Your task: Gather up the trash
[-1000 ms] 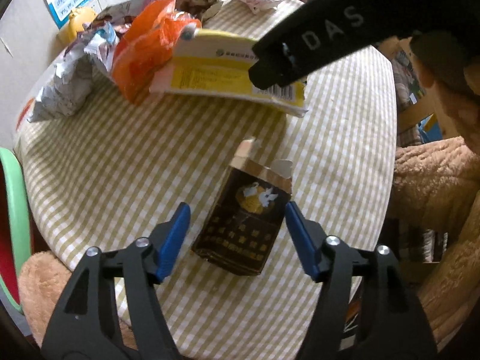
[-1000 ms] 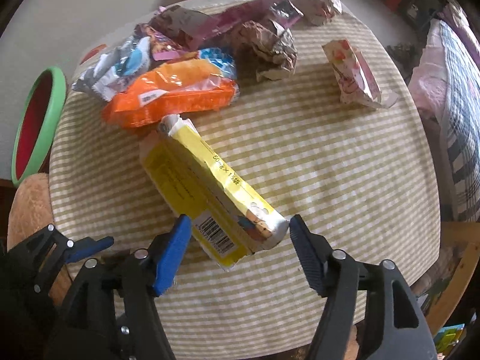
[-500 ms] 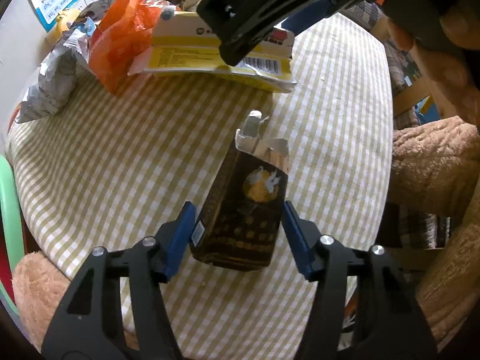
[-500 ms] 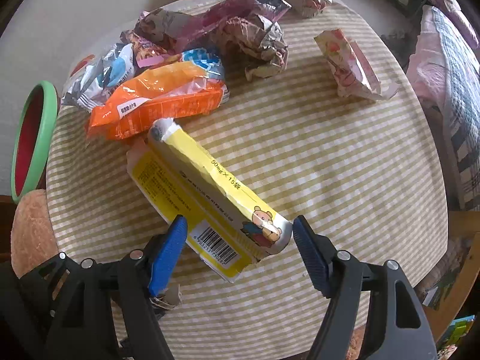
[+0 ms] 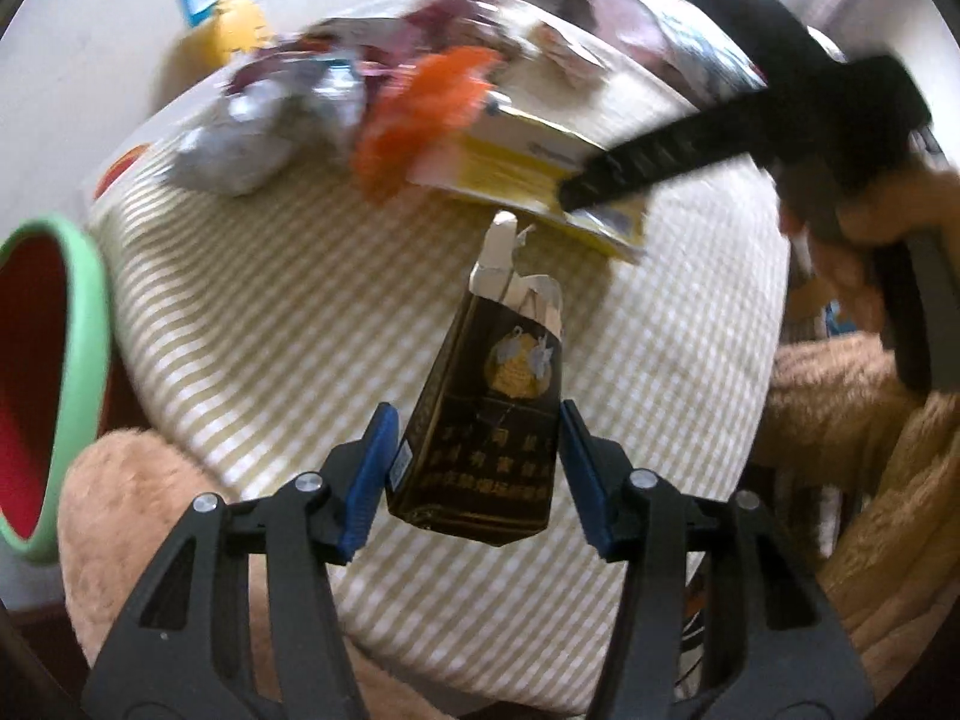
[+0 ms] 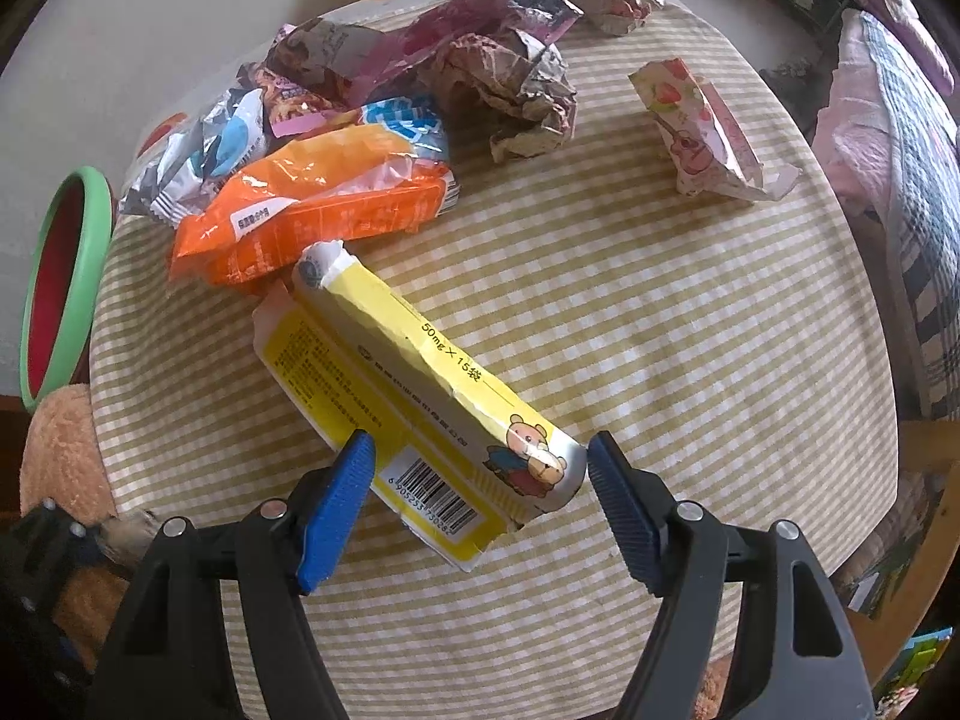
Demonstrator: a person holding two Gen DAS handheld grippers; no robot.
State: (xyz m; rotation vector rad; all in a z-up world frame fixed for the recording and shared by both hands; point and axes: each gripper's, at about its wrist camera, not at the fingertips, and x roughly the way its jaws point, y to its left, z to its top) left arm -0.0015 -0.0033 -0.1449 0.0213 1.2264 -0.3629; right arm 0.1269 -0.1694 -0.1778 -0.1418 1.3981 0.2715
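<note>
Yellow carton (image 6: 414,414) "50mg×15" (bear print) | right tongs (image 6: 480,504) open astride | left tongs (image 5: 474,474) closing on black pack (image 5: 486,426)

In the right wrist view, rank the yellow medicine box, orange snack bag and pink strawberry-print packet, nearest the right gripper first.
1. Yellow medicine box: its barcode end lies between the right gripper's open jaws.
2. Orange snack bag: beyond the box, upper left.
3. Pink strawberry-print packet: farthest, upper right, lying alone.
</note>
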